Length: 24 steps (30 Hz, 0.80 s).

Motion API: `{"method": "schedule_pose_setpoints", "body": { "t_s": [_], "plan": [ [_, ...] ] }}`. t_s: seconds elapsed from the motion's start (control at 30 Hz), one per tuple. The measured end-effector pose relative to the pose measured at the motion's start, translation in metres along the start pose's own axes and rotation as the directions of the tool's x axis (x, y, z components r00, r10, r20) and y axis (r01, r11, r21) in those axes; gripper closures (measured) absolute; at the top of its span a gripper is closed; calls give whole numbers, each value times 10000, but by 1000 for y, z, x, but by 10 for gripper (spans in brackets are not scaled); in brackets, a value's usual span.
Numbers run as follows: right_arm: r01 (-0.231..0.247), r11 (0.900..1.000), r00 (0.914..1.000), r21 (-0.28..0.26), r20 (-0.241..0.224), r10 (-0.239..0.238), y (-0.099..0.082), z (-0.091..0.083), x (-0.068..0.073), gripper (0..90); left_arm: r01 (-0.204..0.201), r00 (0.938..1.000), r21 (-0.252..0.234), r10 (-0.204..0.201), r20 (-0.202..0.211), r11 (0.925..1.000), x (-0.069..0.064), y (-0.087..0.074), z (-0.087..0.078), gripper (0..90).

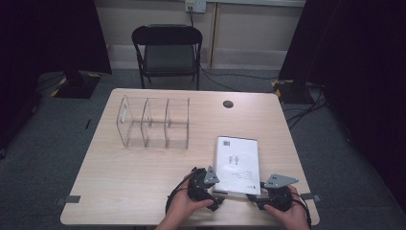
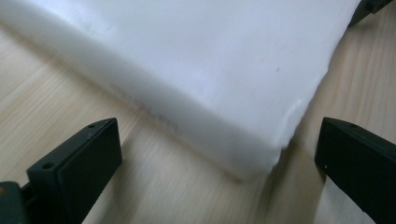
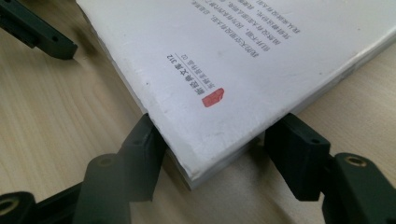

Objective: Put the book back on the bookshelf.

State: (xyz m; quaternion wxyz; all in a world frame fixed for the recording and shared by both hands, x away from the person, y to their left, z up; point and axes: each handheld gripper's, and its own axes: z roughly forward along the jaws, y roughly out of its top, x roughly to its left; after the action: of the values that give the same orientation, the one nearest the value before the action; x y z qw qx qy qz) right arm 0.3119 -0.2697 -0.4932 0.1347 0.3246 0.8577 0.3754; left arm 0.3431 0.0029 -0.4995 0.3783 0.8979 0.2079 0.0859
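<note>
Room: grey carpet, dark curtains at both sides, a black folding chair point(image 1: 167, 50) beyond the far edge, cables trailing across the floor.
Bench point(image 1: 124, 191): pale wood grain, a round cable hole near the far edge, tape tabs at the near corners.
File rack point(image 1: 153, 123): clear acrylic, three upright slots, standing left of centre and well apart from both hands (likely where the paperback is bound, judging by the empty slots).
Book point(image 1: 237, 165): white paperback lying flat at the near right of the bench, printed cover up, a red seal near one corner.
Right claw point(image 3: 219, 144): set astride the book's near corner, one jaw at each edge, seemingly touching but not clearly pressing; placed so, probably, to pinch the corner and lift.
Left claw point(image 2: 219, 156): jaws wide apart, low over the bench, the other near corner between them and untouched (probably lined up to steady or share the lift).
Hands: both low at the near edge.
</note>
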Motion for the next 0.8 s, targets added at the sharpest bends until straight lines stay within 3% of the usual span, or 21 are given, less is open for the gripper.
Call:
{"method": "schedule_pose_setpoints", "body": {
  "t_s": [0.1,0.33,0.57,0.8],
  "plan": [
    [45,10000,9999,-69,-89,-45,0,-1,-1,415,198,9997,70,-197,-159,9998,-2,2,2,0],
    [278,9996,9996,-100,-27,-278,4,-5,0,444,126,9998,85,-125,-128,9999,-2,2,2,0],
    [250,9980,9997,-572,-71,-255,9,-12,1,486,176,9997,81,-174,-141,9998,-2,2,2,0],
    [225,9975,9997,-669,-107,-233,9,-13,1,486,22,10000,127,-21,-43,9999,1,2,0,30]
  ]
}}
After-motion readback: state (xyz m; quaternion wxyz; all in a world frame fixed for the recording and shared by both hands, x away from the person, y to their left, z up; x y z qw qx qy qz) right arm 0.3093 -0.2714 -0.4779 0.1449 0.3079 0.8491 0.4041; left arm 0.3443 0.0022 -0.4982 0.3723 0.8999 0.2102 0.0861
